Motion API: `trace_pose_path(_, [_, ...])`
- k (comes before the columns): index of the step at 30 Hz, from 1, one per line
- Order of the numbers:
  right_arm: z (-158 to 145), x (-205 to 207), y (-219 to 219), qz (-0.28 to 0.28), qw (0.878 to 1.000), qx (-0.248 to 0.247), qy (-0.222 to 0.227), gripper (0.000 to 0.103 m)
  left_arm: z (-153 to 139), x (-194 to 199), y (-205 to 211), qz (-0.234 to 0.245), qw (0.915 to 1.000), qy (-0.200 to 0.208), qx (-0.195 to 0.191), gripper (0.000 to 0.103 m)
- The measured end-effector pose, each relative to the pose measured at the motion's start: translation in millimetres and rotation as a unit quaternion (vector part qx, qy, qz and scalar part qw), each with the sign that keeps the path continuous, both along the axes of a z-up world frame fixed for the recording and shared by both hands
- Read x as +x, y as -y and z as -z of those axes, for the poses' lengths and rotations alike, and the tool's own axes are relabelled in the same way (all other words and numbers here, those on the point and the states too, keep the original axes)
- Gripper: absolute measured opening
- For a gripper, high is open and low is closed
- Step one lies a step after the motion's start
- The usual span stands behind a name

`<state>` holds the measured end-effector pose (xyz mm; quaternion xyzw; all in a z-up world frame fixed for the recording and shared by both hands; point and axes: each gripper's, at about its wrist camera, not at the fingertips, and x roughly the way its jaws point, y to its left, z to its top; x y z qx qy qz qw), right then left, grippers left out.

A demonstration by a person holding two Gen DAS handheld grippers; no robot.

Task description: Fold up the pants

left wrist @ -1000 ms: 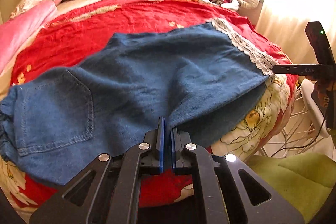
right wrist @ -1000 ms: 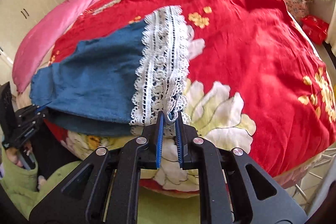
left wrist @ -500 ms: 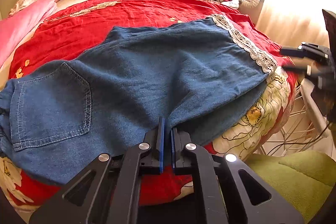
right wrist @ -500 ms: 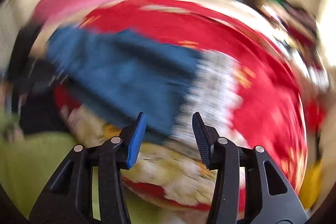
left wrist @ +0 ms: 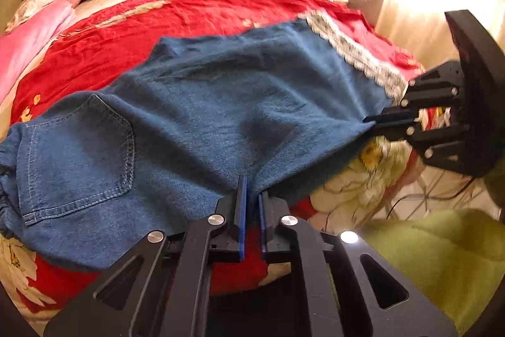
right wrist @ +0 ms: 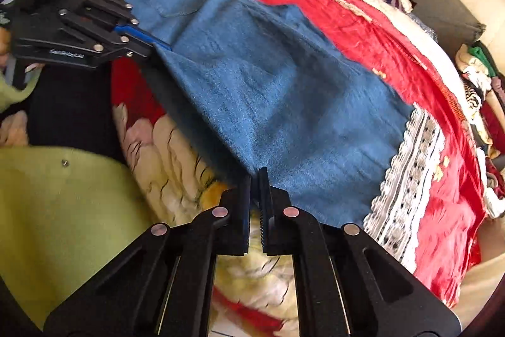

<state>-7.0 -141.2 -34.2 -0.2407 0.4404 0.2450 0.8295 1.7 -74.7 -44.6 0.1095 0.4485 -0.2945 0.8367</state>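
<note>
Soft, limp denim pants (left wrist: 221, 103); left tool (left wrist: 251, 204) and right tool (right wrist: 255, 179) clamped on near edge; best gripped at edges.

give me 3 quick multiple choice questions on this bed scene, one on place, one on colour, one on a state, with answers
1. Where do the pants lie?
A. on the red bedspread
B. on the floor
C. on a chair

2. What colour is the trim at the leg end?
A. black
B. white lace
C. yellow

3. How is the right hand-held gripper?
A. wide open above the pants
B. shut on the pants' near edge
C. holding a pillow

Answers: 1 A, denim spreads over red cloth; 2 B, a pale lace band ends the leg; 3 B, its pads meet on the blue edge.
</note>
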Motion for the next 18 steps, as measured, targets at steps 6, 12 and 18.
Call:
trace_pose_path(6, [-2,12,14,0.027,0.997,0.059,-0.034,0.021,3,-1,-7,-0.003,0.9999,-0.016,0.002,0.030])
trace_pose_path(12, [-42,13,89,0.141,0.979,0.144,0.017,0.036,-37,-4,-61,-0.074,0.9961,0.042,-0.023,0.055])
trace_pose_path(18, [-29,30,124,0.235,0.959,0.162,0.008,0.036,-49,19,-158,-0.287,0.9544,0.074,-0.040,0.078])
